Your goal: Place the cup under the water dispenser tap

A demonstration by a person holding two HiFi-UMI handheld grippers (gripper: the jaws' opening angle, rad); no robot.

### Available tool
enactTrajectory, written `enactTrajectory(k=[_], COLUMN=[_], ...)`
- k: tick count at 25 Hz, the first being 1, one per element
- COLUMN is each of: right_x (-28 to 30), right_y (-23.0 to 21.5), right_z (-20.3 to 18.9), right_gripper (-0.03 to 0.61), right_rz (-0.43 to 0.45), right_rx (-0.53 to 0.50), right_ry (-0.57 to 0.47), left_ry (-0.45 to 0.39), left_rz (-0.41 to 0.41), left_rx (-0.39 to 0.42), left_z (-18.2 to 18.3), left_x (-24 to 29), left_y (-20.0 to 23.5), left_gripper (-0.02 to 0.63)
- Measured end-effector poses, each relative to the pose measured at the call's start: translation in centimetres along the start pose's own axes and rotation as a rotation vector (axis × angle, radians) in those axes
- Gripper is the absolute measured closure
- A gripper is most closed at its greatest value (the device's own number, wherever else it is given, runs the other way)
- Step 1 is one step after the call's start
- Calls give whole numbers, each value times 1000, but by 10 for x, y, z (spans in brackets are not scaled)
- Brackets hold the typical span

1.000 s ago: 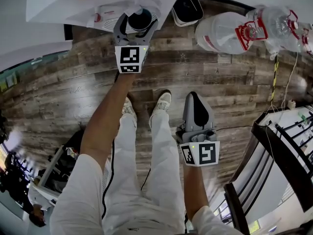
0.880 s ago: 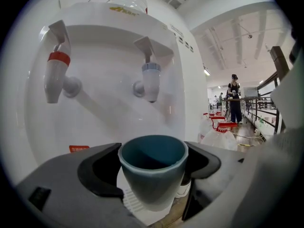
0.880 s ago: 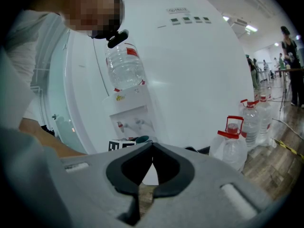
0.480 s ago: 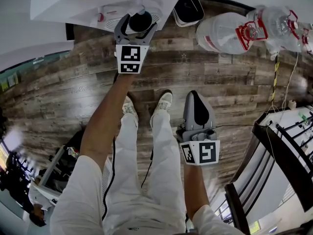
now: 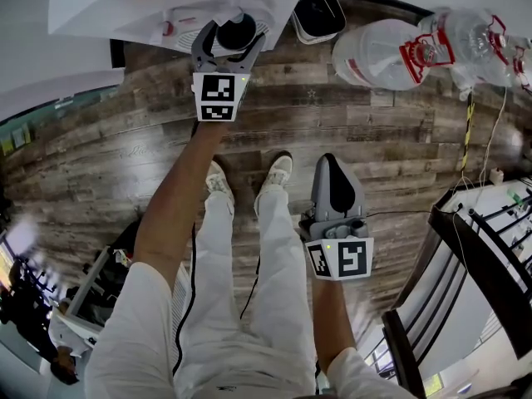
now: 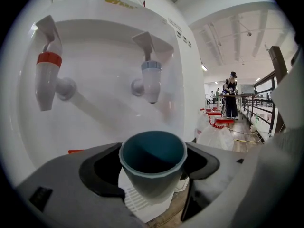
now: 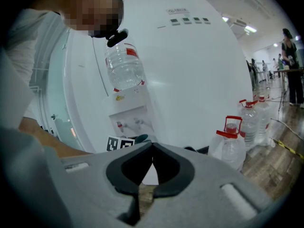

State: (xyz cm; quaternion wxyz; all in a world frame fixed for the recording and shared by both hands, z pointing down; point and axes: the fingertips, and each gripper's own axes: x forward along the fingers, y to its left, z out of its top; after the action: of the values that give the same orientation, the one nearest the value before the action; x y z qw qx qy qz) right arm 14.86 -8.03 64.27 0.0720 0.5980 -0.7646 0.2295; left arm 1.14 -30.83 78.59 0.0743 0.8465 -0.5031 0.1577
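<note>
The left gripper (image 5: 235, 32) clasps the upright blue cup (image 6: 153, 158) between its 2 jaws, over the white drip tray (image 6: 138, 202) and below the blue tap (image 6: 151, 82) of the water dispenser (image 6: 104, 42), while the right gripper (image 7: 152, 146) hangs empty, jaws together.

Head looks down, gripper views face dispenser (image 6: 107, 106)

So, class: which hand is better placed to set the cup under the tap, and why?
Left: the left tongs hold the cup at the dispenser, just below the blue tap; the right tongs are shut, empty and farther back.
</note>
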Motion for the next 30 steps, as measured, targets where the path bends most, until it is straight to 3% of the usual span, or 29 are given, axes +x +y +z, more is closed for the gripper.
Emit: enactTrajectory(k=[16,30], right_x=[2,1], right_y=[-7,-1], right_z=[0,5], right_gripper=[586,586], right_rz=[-10,-1], right_rx=[6,14], right_ry=[4,-1], left_ry=[-9,21], left_rz=[-13,-9], left_rx=[-5,-71], left_z=[-1,-9], left_x=[11,-1], left_y=[-2,-8], left_gripper=[225,189])
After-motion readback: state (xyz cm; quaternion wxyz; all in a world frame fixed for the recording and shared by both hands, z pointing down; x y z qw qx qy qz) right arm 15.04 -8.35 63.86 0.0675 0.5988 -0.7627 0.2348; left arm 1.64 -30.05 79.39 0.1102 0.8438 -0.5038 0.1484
